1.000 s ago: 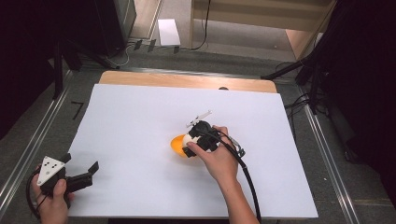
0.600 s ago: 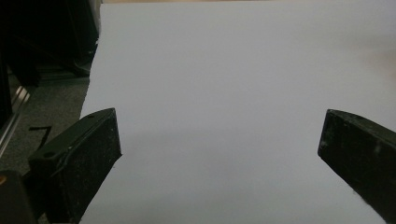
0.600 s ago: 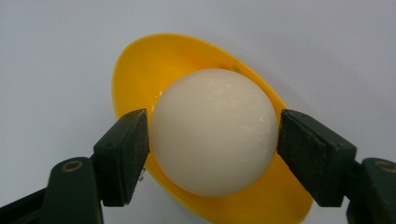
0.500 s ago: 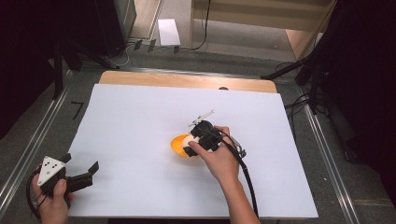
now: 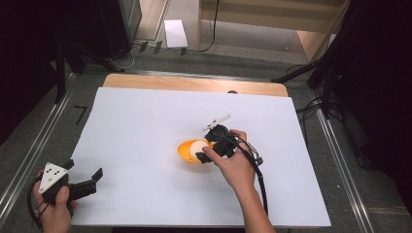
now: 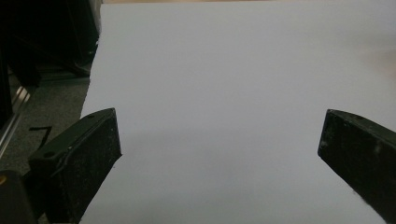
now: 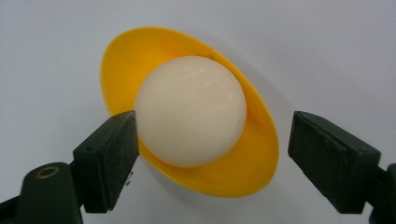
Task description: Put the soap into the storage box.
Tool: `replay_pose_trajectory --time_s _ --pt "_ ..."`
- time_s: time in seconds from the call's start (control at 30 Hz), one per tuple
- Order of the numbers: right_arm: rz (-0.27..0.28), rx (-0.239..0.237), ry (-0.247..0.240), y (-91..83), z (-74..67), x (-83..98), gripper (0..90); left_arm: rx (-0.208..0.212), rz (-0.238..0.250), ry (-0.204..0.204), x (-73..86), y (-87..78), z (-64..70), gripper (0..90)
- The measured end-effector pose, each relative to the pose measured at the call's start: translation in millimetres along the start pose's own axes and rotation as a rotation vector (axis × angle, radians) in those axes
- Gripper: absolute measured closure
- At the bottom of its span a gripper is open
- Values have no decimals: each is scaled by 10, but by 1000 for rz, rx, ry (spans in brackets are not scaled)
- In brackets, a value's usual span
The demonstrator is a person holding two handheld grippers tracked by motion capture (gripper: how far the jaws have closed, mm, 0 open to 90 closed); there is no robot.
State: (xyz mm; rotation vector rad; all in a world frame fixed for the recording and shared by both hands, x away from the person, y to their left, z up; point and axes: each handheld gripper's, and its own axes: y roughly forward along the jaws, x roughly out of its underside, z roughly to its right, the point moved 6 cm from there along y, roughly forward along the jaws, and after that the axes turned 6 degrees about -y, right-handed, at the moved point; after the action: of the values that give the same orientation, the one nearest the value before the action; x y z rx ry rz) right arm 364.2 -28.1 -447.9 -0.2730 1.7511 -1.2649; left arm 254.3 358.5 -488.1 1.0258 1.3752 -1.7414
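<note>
While one white ball (image 7: 190, 111) sits in one yellow bowl (image 7: 233, 172) near the white sheet's (image 5: 145, 126) centre, the right gripper (image 7: 212, 156) hangs over them, jaws spread, gripping nothing. Left gripper (image 5: 82, 180) at near-left corner, jaws spread wide, empty.

right hand (image 5: 236, 164) holds the right gripper (image 7: 212, 154) just over the yellow bowl (image 7: 243, 172), jaws spread wide, one jaw beside the white ball (image 7: 191, 109). left hand (image 5: 54, 208) holds the left gripper (image 5: 81, 180) well off to the bowl's left, jaws wide apart too.
</note>
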Motion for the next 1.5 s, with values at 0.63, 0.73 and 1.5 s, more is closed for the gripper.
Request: replay_pose_trajectory --time_s 0.63,0.73,1.5 --pt "8 41 45 -193 175 142 14 -1 -2 0 1 0 -1 0" --pt "27 37 63 -227 190 163 14 0 -2 0 1 1 1 0" --pt "49 59 144 -351 463 583 13 -3 -4 11 3 3 9 0"
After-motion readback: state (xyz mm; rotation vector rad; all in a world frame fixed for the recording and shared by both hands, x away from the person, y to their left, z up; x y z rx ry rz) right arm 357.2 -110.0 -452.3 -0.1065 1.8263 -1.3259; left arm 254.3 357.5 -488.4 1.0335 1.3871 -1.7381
